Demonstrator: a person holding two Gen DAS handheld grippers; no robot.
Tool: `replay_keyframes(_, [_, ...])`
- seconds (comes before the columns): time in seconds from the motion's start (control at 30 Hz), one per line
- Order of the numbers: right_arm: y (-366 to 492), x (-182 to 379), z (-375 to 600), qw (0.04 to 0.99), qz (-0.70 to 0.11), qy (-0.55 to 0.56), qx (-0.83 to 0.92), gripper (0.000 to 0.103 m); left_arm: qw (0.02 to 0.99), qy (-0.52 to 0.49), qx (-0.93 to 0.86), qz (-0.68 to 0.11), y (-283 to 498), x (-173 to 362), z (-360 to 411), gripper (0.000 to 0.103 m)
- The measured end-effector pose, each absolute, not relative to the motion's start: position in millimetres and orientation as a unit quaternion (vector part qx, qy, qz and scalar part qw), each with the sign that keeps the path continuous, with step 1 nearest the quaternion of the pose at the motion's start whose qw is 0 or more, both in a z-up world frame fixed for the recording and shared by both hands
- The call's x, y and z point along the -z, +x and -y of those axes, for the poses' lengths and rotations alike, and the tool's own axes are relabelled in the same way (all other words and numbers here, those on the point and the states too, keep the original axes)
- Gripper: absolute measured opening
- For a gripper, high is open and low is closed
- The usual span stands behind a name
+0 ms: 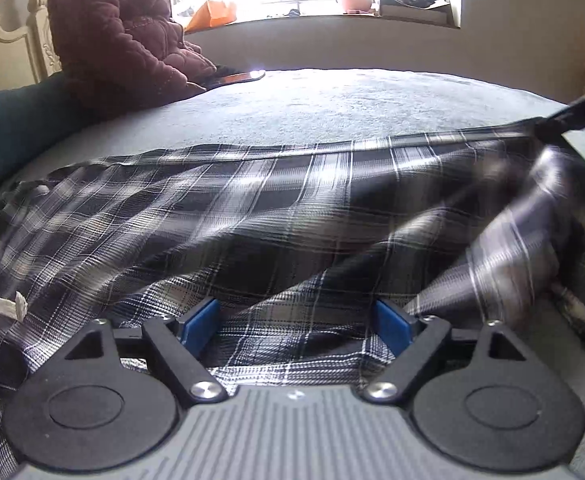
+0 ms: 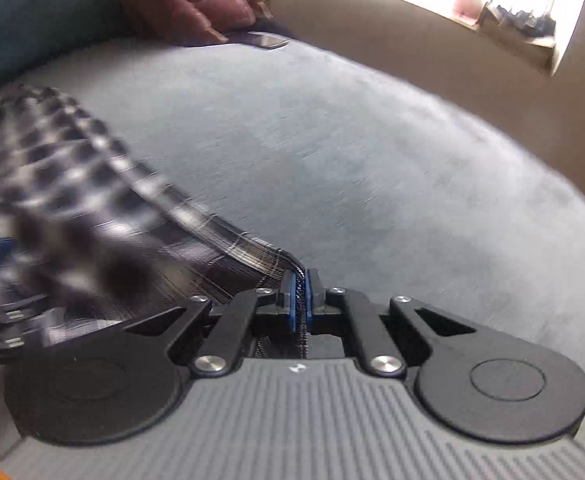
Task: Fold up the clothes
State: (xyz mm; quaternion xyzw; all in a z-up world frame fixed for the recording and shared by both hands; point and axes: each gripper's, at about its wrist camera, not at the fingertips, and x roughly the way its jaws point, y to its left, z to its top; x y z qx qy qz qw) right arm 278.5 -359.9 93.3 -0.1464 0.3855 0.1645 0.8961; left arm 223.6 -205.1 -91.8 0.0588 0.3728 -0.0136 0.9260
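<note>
So the black-and-white plaid cotton shirt (image 1: 276,216) is spread lengthwise across the grey bed (image 1: 332,100), its far hem corner pinched by the right hand-held gripper (image 2: 300,296), while the left hand-held gripper (image 1: 296,320) is held wide over the near edge.

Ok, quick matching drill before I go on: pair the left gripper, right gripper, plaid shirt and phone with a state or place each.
Things:
1. left gripper
2. right gripper
3. plaid shirt
4. phone

States or places:
A. lying at the far edge of the grey bed cover, beside the person in the maroon quilted jacket
B. fingers shut on a fabric edge
C. spread over the bed cover, one edge pulled taut
D. fingers wide apart, with cloth lying between them, not pinched

Pairs: 1-D, 2-B, 3-C, 4-A
</note>
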Motion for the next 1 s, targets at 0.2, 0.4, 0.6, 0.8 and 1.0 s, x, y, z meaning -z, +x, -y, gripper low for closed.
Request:
replay_keyframes(0.2, [312.1,-59.4,346.5,0.885,-0.405,-0.174,-0.147,0.003,0.924,0.060,0.019,-0.377,224.7,89.9,201.5,0.085])
replay_keyframes(0.4, [323.5,-50.5,368.7,0.885,-0.436,-0.118,-0.111,0.041,0.925,0.060,0.041,-0.374,224.4,89.0,196.9,0.086])
replay_keyframes(0.6, [254.6,-107.6,411.1,0.908,-0.406,-0.057,-0.082,0.044,0.925,0.043,0.085,-0.367,215.1,80.2,181.1,0.085])
replay_keyframes(0.8, [129.6,-115.9,358.1,0.872,-0.398,-0.160,-0.236,0.044,0.935,0.053,0.134,-0.323,188.7,65.2,174.8,0.085])
replay_keyframes(1.0, [69.4,-77.3,328.7,0.834,-0.423,-0.257,-0.243,0.038,0.927,0.108,0.229,-0.275,158.3,57.8,199.1,0.080])
